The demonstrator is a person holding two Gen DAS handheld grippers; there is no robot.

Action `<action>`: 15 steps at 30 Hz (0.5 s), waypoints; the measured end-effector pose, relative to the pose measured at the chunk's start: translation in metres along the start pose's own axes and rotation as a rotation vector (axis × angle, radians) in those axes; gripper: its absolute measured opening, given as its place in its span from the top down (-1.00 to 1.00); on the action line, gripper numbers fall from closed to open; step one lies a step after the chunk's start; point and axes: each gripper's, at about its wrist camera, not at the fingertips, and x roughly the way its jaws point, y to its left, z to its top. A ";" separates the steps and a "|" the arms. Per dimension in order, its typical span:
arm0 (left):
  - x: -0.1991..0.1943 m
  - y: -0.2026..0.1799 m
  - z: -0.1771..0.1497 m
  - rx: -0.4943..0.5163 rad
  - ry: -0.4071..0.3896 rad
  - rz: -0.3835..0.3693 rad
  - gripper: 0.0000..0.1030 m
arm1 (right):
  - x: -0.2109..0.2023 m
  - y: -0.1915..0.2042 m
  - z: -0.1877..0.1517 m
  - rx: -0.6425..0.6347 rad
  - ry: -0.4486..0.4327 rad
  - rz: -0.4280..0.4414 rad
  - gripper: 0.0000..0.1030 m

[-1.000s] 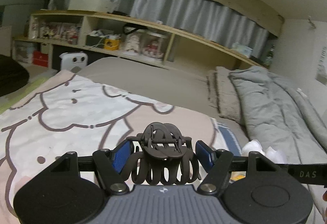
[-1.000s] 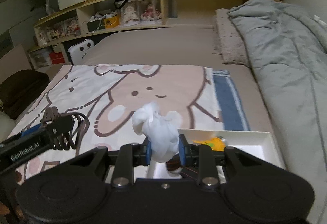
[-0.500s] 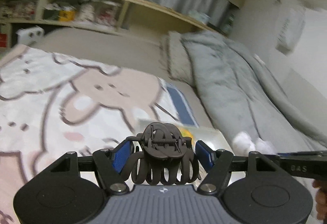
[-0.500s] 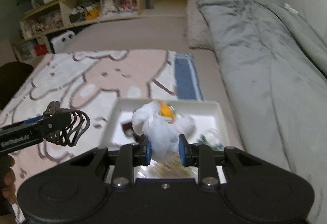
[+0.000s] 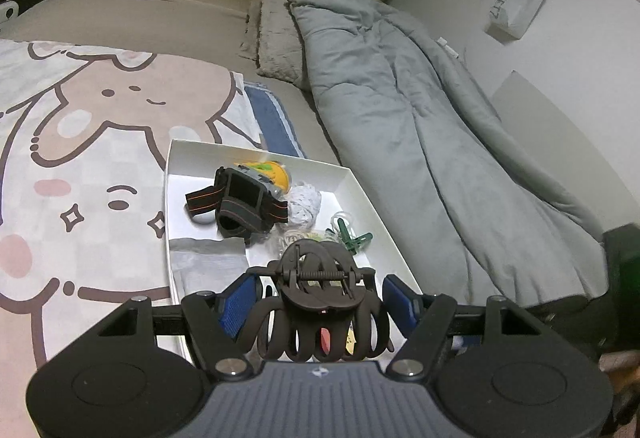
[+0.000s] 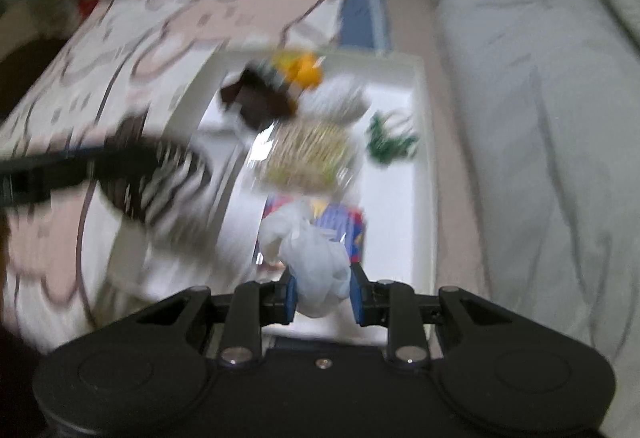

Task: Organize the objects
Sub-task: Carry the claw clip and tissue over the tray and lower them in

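Two grippers, each holding one thing. The left gripper (image 5: 320, 302), low in the frame's centre, is clamped on one dark brown plastic claw hair clip (image 5: 320, 302) above the near end of one shallow white rectangular tray (image 5: 360, 186), mid-frame. The right gripper (image 6: 323, 294), bottom centre, pinches one crumpled white tissue wad (image 6: 312, 258) over that tray (image 6: 422, 174). A second ago both hovered over the cartoon-bear blanket (image 5: 80, 142); now both are above the tray. The sharp left view shows one black strapped band (image 5: 240, 202), one yellow item (image 5: 272, 174) and green clips (image 5: 352, 234); the right view is motion-blurred but shows the left gripper (image 6: 152, 174) at left.
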 end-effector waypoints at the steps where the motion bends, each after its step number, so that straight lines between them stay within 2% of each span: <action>1: 0.000 0.000 0.001 -0.003 0.001 0.002 -0.36 | 0.007 0.001 -0.001 -0.024 0.033 0.018 0.48; 4: 0.002 0.001 0.002 -0.003 0.007 0.009 -0.36 | 0.031 0.007 -0.001 -0.081 0.126 0.043 0.48; 7: 0.006 0.001 0.001 -0.006 0.023 0.002 -0.36 | 0.052 0.010 0.000 -0.098 0.162 0.029 0.49; 11: 0.008 -0.001 -0.001 -0.001 0.037 -0.016 -0.36 | 0.072 0.012 0.003 -0.090 0.136 -0.010 0.51; 15: 0.010 -0.003 -0.002 0.004 0.045 -0.029 -0.36 | 0.076 0.010 0.013 -0.039 0.066 -0.043 0.52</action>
